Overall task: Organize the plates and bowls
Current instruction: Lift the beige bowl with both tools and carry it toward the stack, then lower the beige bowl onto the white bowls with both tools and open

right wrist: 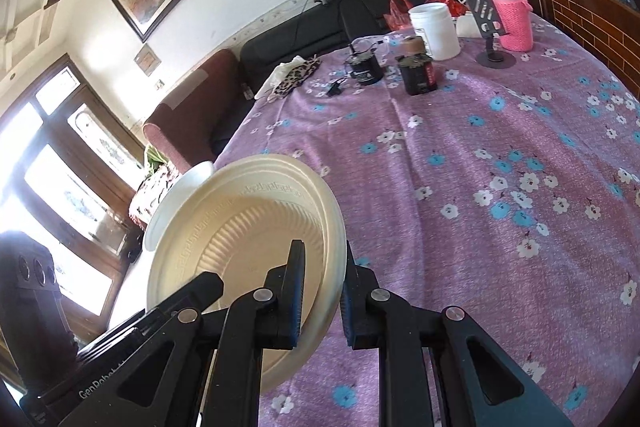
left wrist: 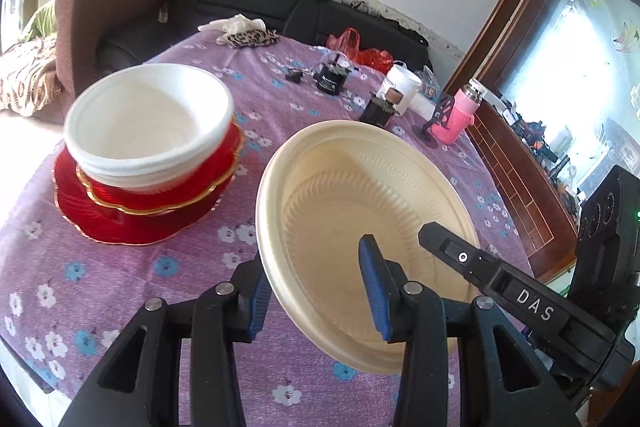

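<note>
Left claw: the left claw (left wrist: 316,291) was closed partway on the left rim of a cream, round, ribbed plastic plate (left wrist: 360,195), one blue pad under the rim and one inside the dish.
Right claw: the right claw (right wrist: 320,291) was seen nearly closed on the right rim of the same plate (right wrist: 240,227), one finger inside the dish and one outside it.
Plate: it was held tilted between the two claws, lifted clear of the purple flowered cloth on the tabletop (right wrist: 480,147).
Stack: ahead of the left claw and to its left, a white foam bowl (left wrist: 148,131) was seen nested on top of red, gold-edged scalloped plates (left wrist: 132,211), which rested on the cloth.
Far edge: well beyond both claws, a white plastic jar (right wrist: 436,31), a pink knit-covered bottle (right wrist: 512,15), a black phone stand (right wrist: 494,39), two black canisters (right wrist: 418,75) and a leopard-print cloth (right wrist: 296,75) were set on the tabletop.
Background: a black sofa (left wrist: 248,3) was seen behind the tabletop.
</note>
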`<state>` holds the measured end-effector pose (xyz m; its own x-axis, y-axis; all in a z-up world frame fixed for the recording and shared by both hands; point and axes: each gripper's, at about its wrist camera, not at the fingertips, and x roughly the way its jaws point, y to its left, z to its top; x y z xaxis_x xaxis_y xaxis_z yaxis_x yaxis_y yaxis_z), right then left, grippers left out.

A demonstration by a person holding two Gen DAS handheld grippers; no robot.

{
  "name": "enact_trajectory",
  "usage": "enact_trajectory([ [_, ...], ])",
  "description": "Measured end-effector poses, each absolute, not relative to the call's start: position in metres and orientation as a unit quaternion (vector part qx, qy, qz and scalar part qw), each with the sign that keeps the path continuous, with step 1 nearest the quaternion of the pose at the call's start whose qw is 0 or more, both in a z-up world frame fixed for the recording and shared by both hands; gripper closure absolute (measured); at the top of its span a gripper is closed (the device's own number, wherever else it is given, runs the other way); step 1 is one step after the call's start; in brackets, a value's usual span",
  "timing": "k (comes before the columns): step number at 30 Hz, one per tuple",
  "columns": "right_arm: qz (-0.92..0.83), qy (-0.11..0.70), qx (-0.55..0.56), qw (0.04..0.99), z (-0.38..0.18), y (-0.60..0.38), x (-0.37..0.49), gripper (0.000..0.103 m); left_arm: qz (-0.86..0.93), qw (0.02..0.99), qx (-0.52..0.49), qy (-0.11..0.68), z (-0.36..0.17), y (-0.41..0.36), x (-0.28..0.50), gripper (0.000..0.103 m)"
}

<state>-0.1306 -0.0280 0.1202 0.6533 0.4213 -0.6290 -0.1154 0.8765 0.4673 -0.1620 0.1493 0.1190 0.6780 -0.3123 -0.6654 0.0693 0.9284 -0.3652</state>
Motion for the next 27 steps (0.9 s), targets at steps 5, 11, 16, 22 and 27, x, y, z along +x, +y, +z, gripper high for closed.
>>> enact_trajectory([
  [5,0.160,0.384,0.184,0.891,0.123,-0.012,-0.136,0.086,-0.098,0.905,-0.164,0.381,0.119,0.163,-0.167,0.063],
  [11,0.174,0.377,0.165,0.895,0.126,0.012,-0.141,0.086,-0.085,0.907,-0.174,0.373,0.117,0.184,-0.173,0.063],
  [16,0.185,0.375,0.153,0.896,0.128,0.032,-0.141,0.085,-0.072,0.911,-0.180,0.364,0.119,0.202,-0.177,0.063],
  [22,0.198,0.371,0.141,0.896,0.132,0.056,-0.140,0.085,-0.057,0.915,-0.187,0.352,0.120,0.224,-0.181,0.063],
  [27,0.208,0.368,0.132,0.897,0.135,0.072,-0.135,0.085,-0.042,0.919,-0.188,0.343,0.121,0.238,-0.184,0.063],
])
